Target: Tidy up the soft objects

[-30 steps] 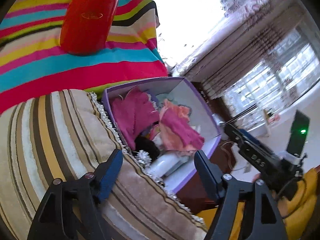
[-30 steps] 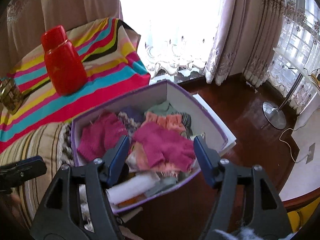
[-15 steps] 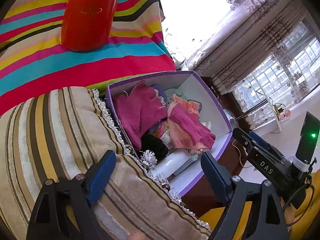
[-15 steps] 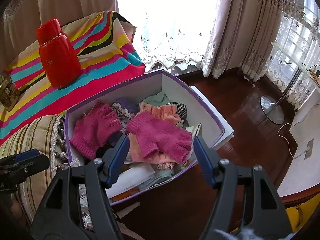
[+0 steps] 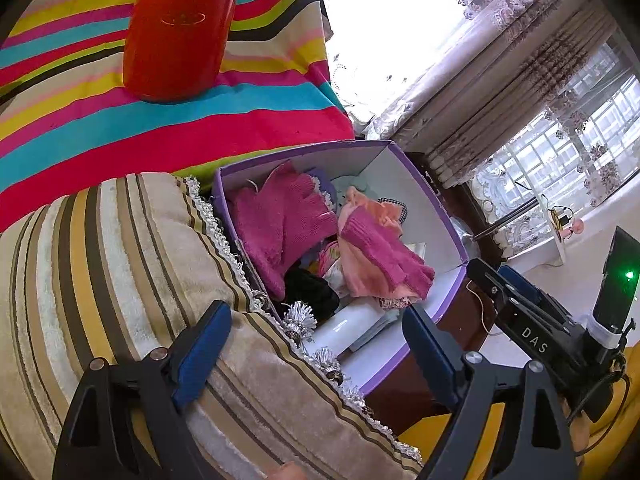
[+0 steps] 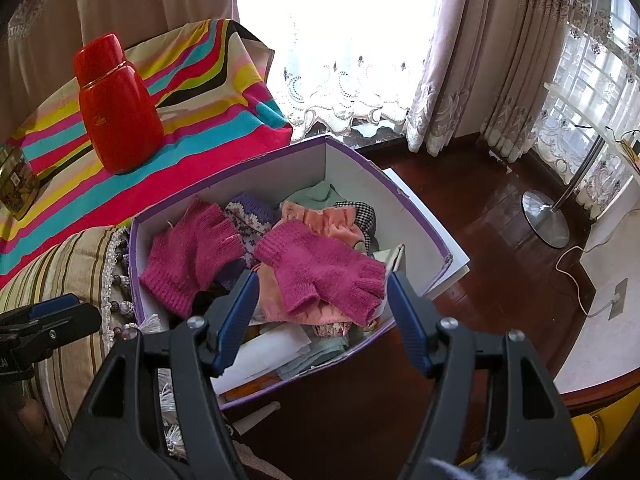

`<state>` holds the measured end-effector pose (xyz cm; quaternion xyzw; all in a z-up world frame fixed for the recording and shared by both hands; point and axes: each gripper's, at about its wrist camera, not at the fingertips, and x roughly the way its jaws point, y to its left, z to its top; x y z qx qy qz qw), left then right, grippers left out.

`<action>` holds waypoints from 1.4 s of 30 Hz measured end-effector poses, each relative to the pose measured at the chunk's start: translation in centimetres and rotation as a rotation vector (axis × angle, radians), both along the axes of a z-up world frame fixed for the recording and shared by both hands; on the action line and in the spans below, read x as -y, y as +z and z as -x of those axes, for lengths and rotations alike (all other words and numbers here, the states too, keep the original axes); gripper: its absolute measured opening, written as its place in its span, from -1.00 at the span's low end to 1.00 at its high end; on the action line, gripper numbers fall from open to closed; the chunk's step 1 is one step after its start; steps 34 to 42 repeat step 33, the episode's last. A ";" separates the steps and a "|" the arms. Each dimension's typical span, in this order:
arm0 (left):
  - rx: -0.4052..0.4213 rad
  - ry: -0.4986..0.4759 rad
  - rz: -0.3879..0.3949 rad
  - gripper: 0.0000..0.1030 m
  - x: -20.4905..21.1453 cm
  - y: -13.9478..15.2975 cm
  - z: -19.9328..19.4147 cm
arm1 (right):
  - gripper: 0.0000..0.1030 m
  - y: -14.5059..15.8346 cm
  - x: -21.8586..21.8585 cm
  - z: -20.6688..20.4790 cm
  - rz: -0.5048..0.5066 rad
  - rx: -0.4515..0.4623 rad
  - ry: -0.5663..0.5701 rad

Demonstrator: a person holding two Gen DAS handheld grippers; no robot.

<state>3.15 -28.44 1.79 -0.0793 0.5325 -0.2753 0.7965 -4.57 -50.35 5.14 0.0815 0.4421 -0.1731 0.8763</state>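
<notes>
An open purple box [image 6: 280, 178] with white walls holds soft items: two pink fingerless gloves [image 6: 192, 248] [image 6: 324, 268], a peach knit piece [image 6: 328, 220], a purple patterned knit [image 6: 250, 216] and papers underneath. My right gripper [image 6: 323, 280] hovers open above the near half of the box, with the right-hand pink glove below its gap, untouched. My left gripper [image 5: 314, 316] is open over the edge of a striped cushion [image 5: 100, 260], beside the box [image 5: 300, 150]; nothing is between its fingers. The gloves [image 5: 280, 216] [image 5: 384, 256] also show in the left wrist view.
A red flask [image 6: 118, 120] stands on a bright striped cloth [image 6: 208, 92] behind the box. A dark wooden floor [image 6: 480, 208] lies to the right, with a lamp base [image 6: 546, 220] and a trailing cable. Curtains hang along the window.
The left gripper's jaws have spread wider. Both views have shifted only slightly; the box and its contents lie as before.
</notes>
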 end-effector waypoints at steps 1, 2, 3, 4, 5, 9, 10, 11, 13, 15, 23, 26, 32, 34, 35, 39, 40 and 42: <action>0.000 0.000 0.000 0.72 0.0 0.0 0.0 | 0.35 0.0 0.0 -0.1 0.000 0.000 0.001; 0.000 0.000 0.000 0.72 0.0 0.0 0.0 | 0.35 0.0 0.1 -0.1 0.000 -0.001 0.000; 0.000 0.000 0.000 0.72 0.0 0.0 0.0 | 0.35 0.0 0.1 -0.1 -0.001 -0.001 0.001; 0.000 0.000 0.000 0.72 0.0 0.0 0.0 | 0.35 0.0 0.2 -0.1 -0.001 0.000 0.000; 0.000 0.000 -0.001 0.72 0.0 0.0 0.0 | 0.35 -0.1 0.2 -0.1 -0.001 -0.001 0.001; 0.000 0.000 0.000 0.72 0.0 0.0 0.0 | 0.35 -0.1 0.2 -0.2 -0.002 -0.004 0.002; 0.000 0.000 0.000 0.72 0.0 0.0 0.0 | 0.35 -0.1 0.2 -0.1 -0.003 -0.005 0.002; -0.001 0.000 0.000 0.72 0.0 0.0 0.0 | 0.35 -0.2 0.2 -0.1 -0.004 -0.006 0.001; -0.001 0.000 0.000 0.72 0.0 -0.1 0.0 | 0.35 -0.2 0.2 -0.1 -0.004 -0.005 0.001; 0.000 -0.001 0.000 0.72 0.0 0.0 0.0 | 0.36 -0.2 0.2 -0.1 -0.003 -0.006 0.001; -0.001 -0.007 0.001 0.78 0.2 -0.2 0.0 | 0.36 -0.2 0.2 -0.1 -0.005 -0.005 -0.002; 0.004 -0.011 -0.002 0.80 0.3 -0.2 0.1 | 0.36 -0.3 0.2 0.0 -0.006 -0.006 -0.004; 0.026 -0.022 -0.029 0.81 0.9 -0.2 0.2 | 0.36 -0.3 0.1 0.2 -0.008 -0.008 -0.008; 0.025 -0.025 -0.027 0.82 0.9 -0.2 0.2 | 0.36 -0.3 0.0 0.1 -0.010 -0.009 -0.007; 0.025 -0.025 -0.027 0.82 0.9 -0.2 0.2 | 0.36 -0.3 0.0 0.1 -0.010 -0.009 -0.007; 0.025 -0.025 -0.027 0.82 0.9 -0.2 0.2 | 0.36 -0.3 0.0 0.1 -0.010 -0.009 -0.007; 0.025 -0.025 -0.027 0.82 0.9 -0.2 0.2 | 0.36 -0.3 0.0 0.1 -0.010 -0.009 -0.007; 0.025 -0.025 -0.027 0.82 0.9 -0.2 0.2 | 0.36 -0.3 0.0 0.1 -0.010 -0.009 -0.007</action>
